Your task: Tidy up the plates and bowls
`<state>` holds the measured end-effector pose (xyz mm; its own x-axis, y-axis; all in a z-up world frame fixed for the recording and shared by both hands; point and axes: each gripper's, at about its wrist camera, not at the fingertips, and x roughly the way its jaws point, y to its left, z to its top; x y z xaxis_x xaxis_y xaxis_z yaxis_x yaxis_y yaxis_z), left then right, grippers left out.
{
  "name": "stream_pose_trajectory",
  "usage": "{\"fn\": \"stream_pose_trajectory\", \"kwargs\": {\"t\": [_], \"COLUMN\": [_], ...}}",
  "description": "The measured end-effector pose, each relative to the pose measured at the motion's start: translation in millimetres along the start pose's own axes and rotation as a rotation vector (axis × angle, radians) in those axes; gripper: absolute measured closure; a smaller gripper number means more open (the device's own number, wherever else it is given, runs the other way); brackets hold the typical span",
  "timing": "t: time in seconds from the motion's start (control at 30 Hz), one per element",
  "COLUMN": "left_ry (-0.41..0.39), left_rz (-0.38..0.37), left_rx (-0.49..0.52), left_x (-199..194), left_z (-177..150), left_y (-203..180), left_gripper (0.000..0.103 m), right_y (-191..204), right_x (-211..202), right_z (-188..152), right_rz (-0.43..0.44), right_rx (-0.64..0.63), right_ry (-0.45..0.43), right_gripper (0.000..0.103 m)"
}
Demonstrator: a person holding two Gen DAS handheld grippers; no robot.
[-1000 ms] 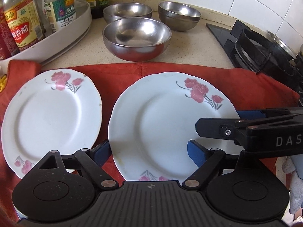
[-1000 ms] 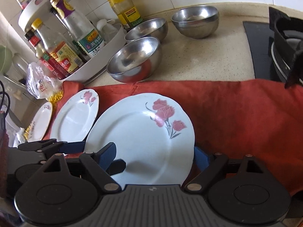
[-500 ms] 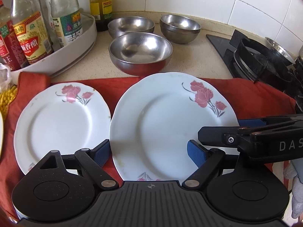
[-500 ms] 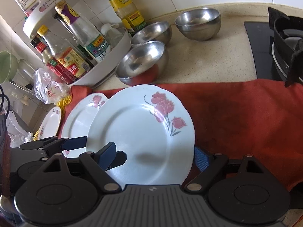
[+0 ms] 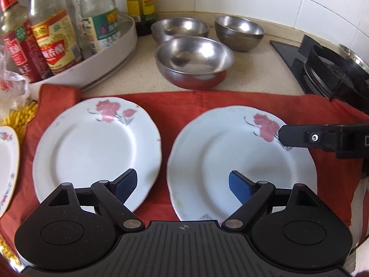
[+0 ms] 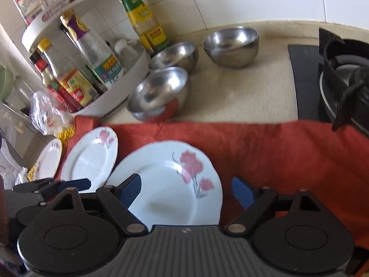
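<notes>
Two white plates with pink flowers lie on a red cloth: a left plate and a right plate. A third plate shows at the far left edge. Three steel bowls stand behind on the counter. My left gripper is open, hovering above the gap between the two plates. My right gripper is open above the right plate, whose right rim lies between its fingers. The right gripper's finger shows in the left wrist view over that plate's right rim.
A white turntable rack with sauce bottles stands at the back left. A gas stove is at the right. A plastic bag and yellow mat lie left of the cloth. A tiled wall runs behind.
Both grippers have pulled back and shifted left. The right plate has dropped back lower and flatter on the cloth. The left gripper now sits between the two plates.
</notes>
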<state>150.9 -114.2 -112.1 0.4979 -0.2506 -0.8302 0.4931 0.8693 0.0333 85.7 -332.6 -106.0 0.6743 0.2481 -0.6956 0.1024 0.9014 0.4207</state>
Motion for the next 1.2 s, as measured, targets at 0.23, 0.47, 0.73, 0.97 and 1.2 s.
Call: {"fn": "stream_pose_trajectory", "kwargs": {"t": [0.23, 0.47, 0.73, 0.97, 1.2], "left_ry": [-0.069, -0.413, -0.153, -0.118, -0.095], "left_rz": [0.112, 0.274, 0.226, 0.118, 0.013], "left_rx": [-0.046, -0.215, -0.273, -0.323, -0.326], "left_x": [-16.9, -82.7, -56.9, -65.0, -58.5], "left_z": [7.6, -5.1, -6.9, -16.2, -13.1], "left_y": [10.8, 35.2, 60.5, 86.9, 107.0], "left_gripper": [0.013, 0.0, 0.0, 0.0, 0.0], "right_y": [20.5, 37.1, 65.6, 96.0, 116.6], "right_x": [10.1, 24.0, 45.9, 45.7, 56.0], "right_z": [21.0, 33.8, 27.9, 33.1, 33.9], "right_rz": [0.091, 0.211, 0.246, 0.264, 0.249], "right_rx": [-0.073, -0.118, -0.111, -0.116, -0.147], "right_ry": [-0.007, 0.0, 0.05, -0.007, -0.011], "right_gripper": [0.019, 0.018, 0.018, 0.018, 0.017]}}
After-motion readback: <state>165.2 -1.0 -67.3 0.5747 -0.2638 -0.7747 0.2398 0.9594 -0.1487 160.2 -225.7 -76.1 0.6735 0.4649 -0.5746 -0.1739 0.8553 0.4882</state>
